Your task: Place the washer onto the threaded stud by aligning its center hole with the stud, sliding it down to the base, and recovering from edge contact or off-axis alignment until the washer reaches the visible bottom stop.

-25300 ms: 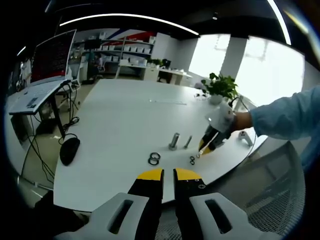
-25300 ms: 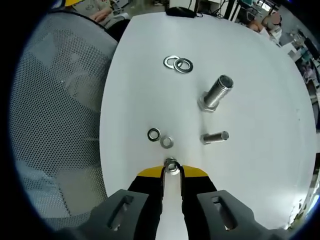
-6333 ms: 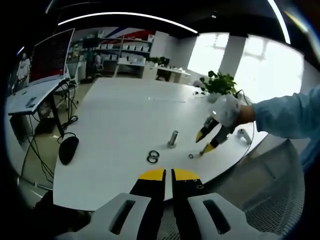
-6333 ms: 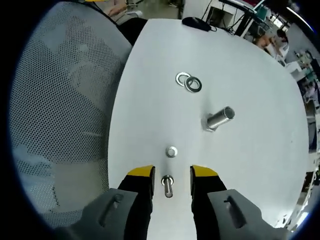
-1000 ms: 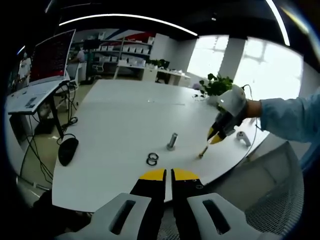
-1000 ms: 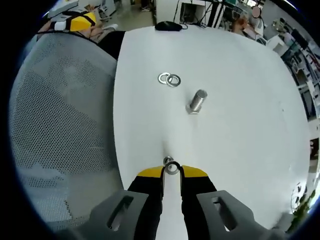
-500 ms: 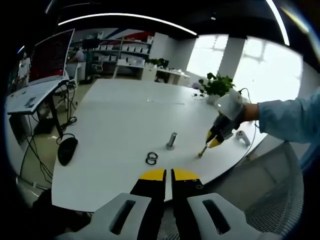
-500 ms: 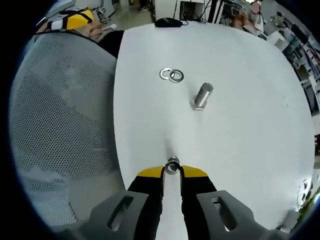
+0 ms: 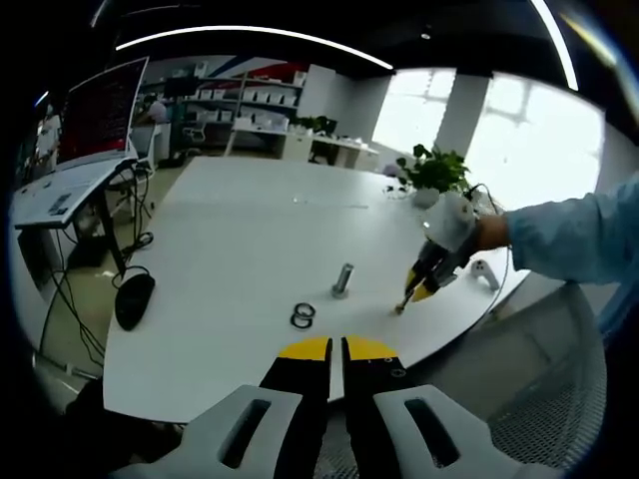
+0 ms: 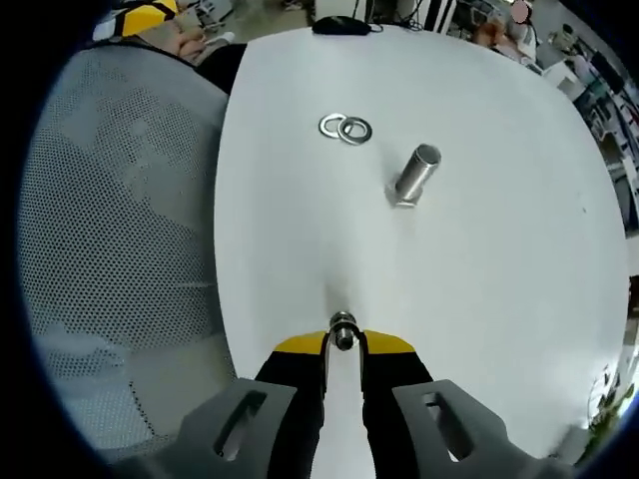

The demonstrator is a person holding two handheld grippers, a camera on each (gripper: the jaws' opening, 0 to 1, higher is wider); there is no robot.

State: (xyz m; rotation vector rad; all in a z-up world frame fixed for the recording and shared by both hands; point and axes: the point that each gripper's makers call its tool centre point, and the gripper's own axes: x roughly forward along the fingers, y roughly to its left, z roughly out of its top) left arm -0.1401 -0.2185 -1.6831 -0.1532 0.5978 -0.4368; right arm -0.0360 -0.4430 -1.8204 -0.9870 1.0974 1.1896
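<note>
- Right gripper view: the right gripper [image 10: 343, 344] is seen with its yellow-tipped jaws drawn nearly together on a small metal part at their tips – judged to be the small stud [image 10: 343, 327] with a washer round it, though stud and washer cannot be told apart there.
- Beyond the tips, on the white table [image 10: 479, 249], a large threaded stud [image 10: 415, 176] stands upright and bare, well apart from the held part. A pair of large washers [image 10: 345, 128], touching or overlapping, is seen farther off, near the table's edge.
- A mesh chair back [image 10: 110, 239] lies off the table's edge to one side.
- In the left gripper view, the left gripper [image 9: 334, 349] is held back from the table edge with its jaws all but touching; nothing is seen between them.
- In that same view the right gripper [image 9: 419, 286] is carried by a hand [image 9: 486, 233] in a light blue sleeve, its tips low over the table near the edge, beside the large stud [image 9: 342, 278] and the washers [image 9: 301, 316].
- The step in hand is judged to be the seating of a washer on the small stud; whether the washer has reached the bottom stop cannot be told, as the jaws cover it.
- The next move calls for the jaws to be eased apart and drawn back along the stud's axis – so that the part is not tipped – and the washer's seat then checked.
- The large stud and its two washers are judged not yet dealt with.
</note>
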